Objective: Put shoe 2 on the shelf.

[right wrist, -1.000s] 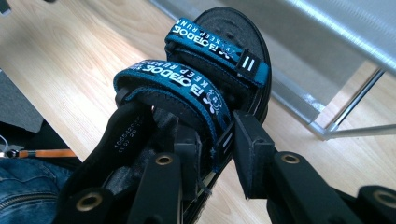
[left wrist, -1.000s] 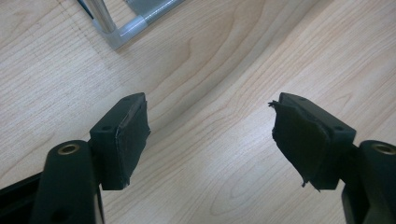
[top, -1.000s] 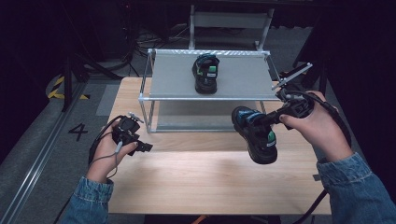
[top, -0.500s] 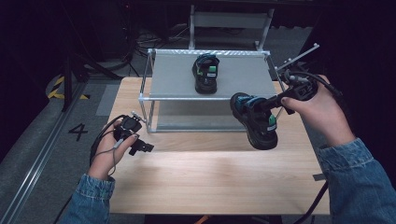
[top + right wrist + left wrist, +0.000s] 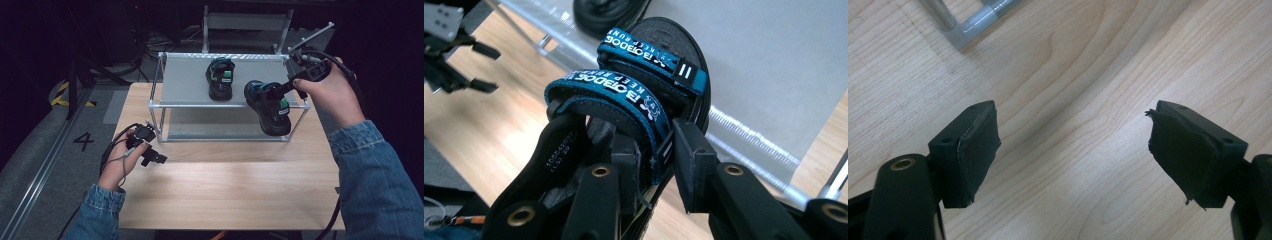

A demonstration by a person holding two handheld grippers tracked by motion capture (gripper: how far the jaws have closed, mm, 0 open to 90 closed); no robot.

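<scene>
Dark lab: cables, floor marking

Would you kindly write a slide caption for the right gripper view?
Right hand-held gripper clamped on a black sandal's blue strap, above the grey rack shelf.

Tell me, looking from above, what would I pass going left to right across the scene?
Left gripper, open above the wooden table → metal rack → sandal on the rack's shelf → second sandal held in the air → right gripper clamped on its side.
</scene>
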